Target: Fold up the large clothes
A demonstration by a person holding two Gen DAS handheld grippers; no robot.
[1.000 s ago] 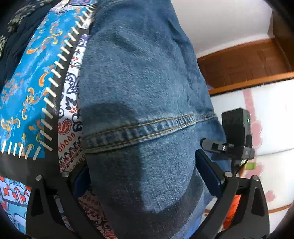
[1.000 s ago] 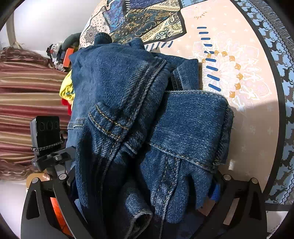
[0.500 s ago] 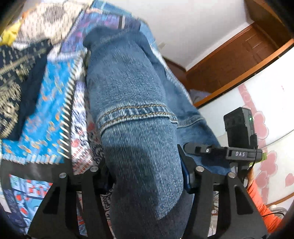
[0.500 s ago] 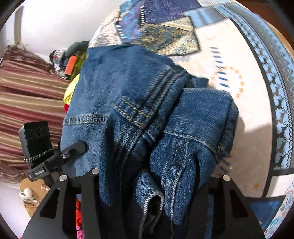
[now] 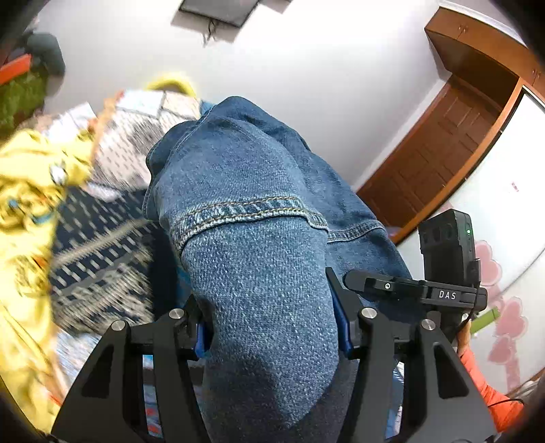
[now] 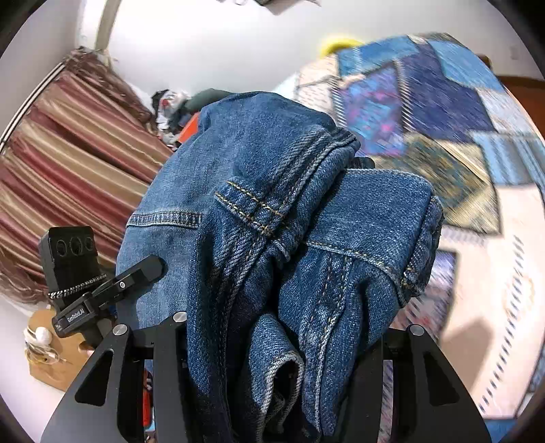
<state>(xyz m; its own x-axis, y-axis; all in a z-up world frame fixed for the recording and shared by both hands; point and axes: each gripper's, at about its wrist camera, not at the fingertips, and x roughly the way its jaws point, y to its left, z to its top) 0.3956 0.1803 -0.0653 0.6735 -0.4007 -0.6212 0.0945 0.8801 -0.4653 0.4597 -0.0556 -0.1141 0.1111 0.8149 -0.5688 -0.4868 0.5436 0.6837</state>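
Jeans [image 5: 259,259]: we are holding them bunched above the patterned bed [image 6: 477,143].
Left gripper [image 5: 272,327]: we are clamping its jaws on a denim fold.
Right gripper [image 6: 272,344]: jaws clamped on thick seamed layers.
Handling: we are judging it heavy, floppy, grippy; seams are offering the surest hold.

Plain white walls [image 5: 306,68] all round, with a dark flat panel [image 5: 218,10] mounted high up on one. Brown wooden door [image 5: 439,150] in a matching frame off to one side. Opposite there's a striped maroon and tan curtain [image 6: 68,153]. The bed has a busy patchwork bedspread [image 6: 442,102], blurred here, mostly blues with a cream patch.
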